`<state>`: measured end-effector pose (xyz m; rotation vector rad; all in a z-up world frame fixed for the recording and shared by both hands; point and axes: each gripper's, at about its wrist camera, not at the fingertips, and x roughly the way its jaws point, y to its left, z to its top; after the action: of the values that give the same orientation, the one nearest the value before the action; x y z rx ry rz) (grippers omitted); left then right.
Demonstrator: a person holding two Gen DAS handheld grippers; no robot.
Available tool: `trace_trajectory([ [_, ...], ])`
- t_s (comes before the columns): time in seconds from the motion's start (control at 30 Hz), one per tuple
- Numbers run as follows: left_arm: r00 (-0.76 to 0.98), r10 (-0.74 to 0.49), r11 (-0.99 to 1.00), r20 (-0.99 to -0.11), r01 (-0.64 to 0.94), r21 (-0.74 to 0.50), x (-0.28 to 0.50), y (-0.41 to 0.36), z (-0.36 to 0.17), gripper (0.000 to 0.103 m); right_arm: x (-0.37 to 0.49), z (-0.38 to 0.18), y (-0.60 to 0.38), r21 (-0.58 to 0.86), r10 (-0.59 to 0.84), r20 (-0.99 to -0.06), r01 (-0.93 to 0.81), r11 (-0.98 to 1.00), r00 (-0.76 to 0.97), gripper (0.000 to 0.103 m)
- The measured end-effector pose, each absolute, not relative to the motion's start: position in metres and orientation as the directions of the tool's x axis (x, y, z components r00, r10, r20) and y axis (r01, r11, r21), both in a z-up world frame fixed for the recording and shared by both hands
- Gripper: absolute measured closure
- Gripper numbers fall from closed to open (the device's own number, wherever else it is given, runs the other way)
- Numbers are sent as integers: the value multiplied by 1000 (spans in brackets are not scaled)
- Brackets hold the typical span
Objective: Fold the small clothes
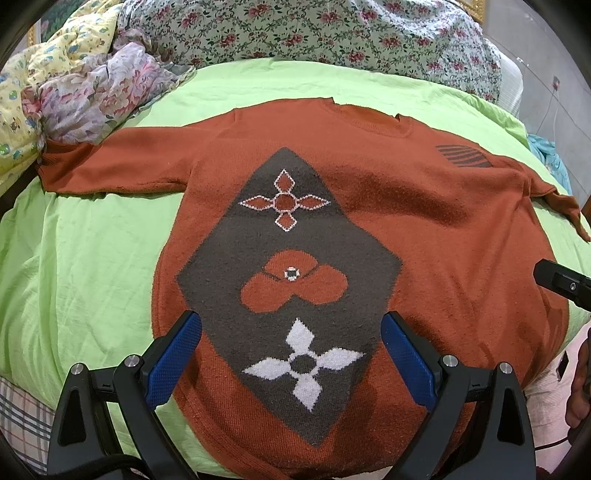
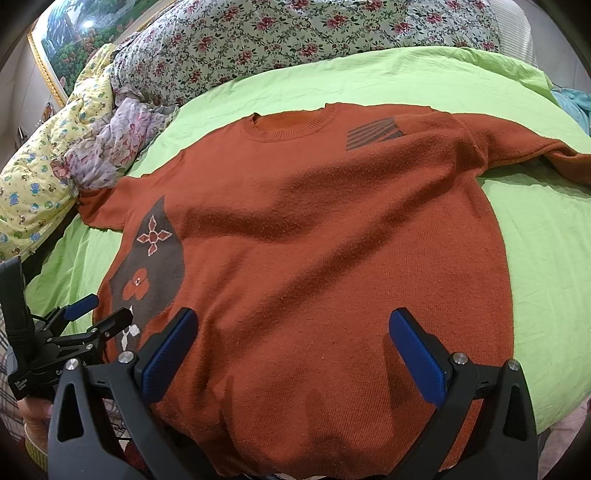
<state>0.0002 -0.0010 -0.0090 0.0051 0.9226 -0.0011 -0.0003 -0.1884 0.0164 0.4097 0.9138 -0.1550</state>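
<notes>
A rust-orange knit sweater (image 1: 424, 221) lies flat, front up, on a green bed sheet (image 1: 81, 266), sleeves spread to both sides. It has a brown diamond panel with flower motifs (image 1: 288, 280) and a striped patch near one shoulder (image 1: 463, 156). My left gripper (image 1: 291, 354) is open and empty, hovering over the sweater's lower hem on the diamond panel. The sweater also shows in the right wrist view (image 2: 332, 240). My right gripper (image 2: 293, 350) is open and empty above the plain lower right part. The left gripper shows at the left edge of the right wrist view (image 2: 98, 312).
A floral quilt (image 1: 314, 33) is bunched at the head of the bed. Crumpled floral cloth (image 1: 99, 96) and a yellow printed blanket (image 1: 22, 92) lie at the far left, touching the left sleeve. A framed picture (image 2: 62, 40) hangs at the far left. Blue fabric (image 2: 574, 103) sits at the right edge.
</notes>
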Motion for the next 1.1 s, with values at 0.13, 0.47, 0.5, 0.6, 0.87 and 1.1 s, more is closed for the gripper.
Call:
trace_trajectory([
  [0.13,595,-5,1000,-804,3,-4,2,0,-11,5,0,16,-189,278,41,-795,304,911,605,0],
  [0.47,542,-17,1000,-840,9,-15,14,-1,-14,5,2,19,-204,302,47,-798,333,893,600,0],
  [0.5,541,-18,1000,-841,11,-15,15,-1,-13,5,2,18,-207,293,44,-812,341,893,582,0],
  [0.6,552,-12,1000,-834,13,-6,21,-1,-12,5,1,21,-215,266,16,-817,352,898,577,0],
  [0.87,554,-16,1000,-832,13,-11,43,-1,-6,5,-10,35,-282,310,-46,-781,451,837,623,0],
  [1.1,567,-16,1000,-824,23,-3,76,-2,4,5,-19,74,-374,282,-194,-752,574,769,629,9],
])
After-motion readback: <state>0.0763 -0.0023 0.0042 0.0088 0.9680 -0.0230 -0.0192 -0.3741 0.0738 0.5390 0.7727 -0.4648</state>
